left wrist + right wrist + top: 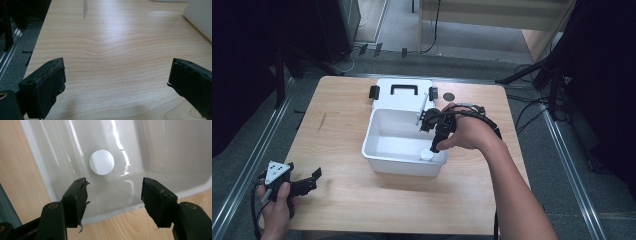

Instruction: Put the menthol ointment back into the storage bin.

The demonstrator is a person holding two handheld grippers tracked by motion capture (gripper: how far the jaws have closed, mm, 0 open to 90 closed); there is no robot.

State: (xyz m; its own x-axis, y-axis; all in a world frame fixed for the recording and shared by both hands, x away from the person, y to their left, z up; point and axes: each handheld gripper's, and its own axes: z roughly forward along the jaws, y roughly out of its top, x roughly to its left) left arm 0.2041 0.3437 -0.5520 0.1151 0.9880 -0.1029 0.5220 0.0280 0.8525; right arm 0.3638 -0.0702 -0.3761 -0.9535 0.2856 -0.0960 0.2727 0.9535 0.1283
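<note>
A white plastic bin (384, 150) stands near the middle of the wooden tabletop (362, 200), its lid (404, 94) with a black handle (404, 89) lying open behind it. A small white round cap (426, 155) lies on the bin's floor in the near right corner. The right claw (435, 146) points down into the bin just above the cap, empty. The left claw (314, 179) rests at the tabletop's near left corner, well apart from the bin, with a grey three-cornered plate on top.
</note>
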